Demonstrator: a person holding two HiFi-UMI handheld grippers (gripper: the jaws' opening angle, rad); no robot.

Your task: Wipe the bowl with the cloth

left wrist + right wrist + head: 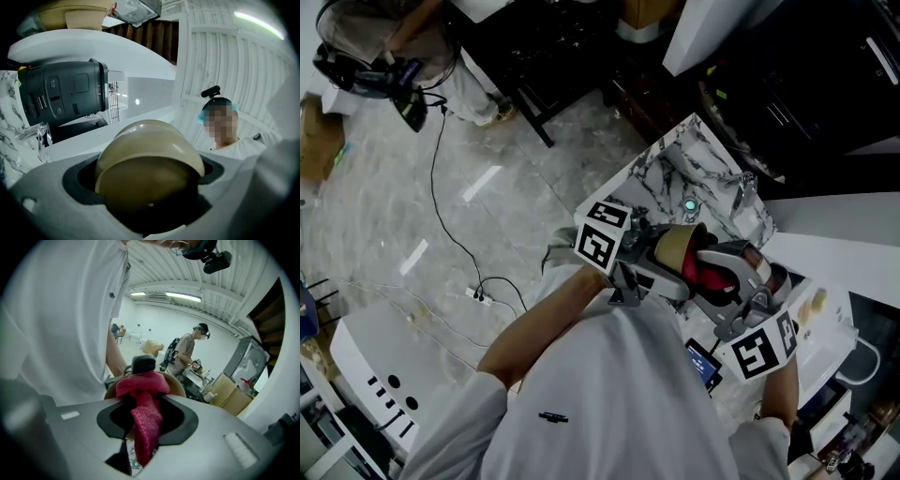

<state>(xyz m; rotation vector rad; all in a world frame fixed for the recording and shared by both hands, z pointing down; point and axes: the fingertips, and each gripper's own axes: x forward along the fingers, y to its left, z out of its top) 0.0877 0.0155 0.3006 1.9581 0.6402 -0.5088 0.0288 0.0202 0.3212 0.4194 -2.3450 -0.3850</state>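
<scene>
A tan bowl (673, 246) is held in the air above the counter, lying on its side with its mouth toward my right gripper. My left gripper (661, 255) is shut on it; in the left gripper view the bowl's rounded outside (150, 171) fills the jaws of the left gripper (150, 197). My right gripper (724, 281) is shut on a red cloth (709, 272), which is pushed into the bowl's mouth. In the right gripper view the red cloth (142, 411) hangs between the jaws of the right gripper (140, 401), with the bowl's rim (176, 386) behind it.
Below my hands lies a marble counter (673, 167) with a chrome faucet (742, 193). A black appliance (65, 96) stands behind the faucet (40, 137). A small screen (703, 364) glows near my right arm. Another person (185, 352) stands far off among cardboard boxes (229, 397).
</scene>
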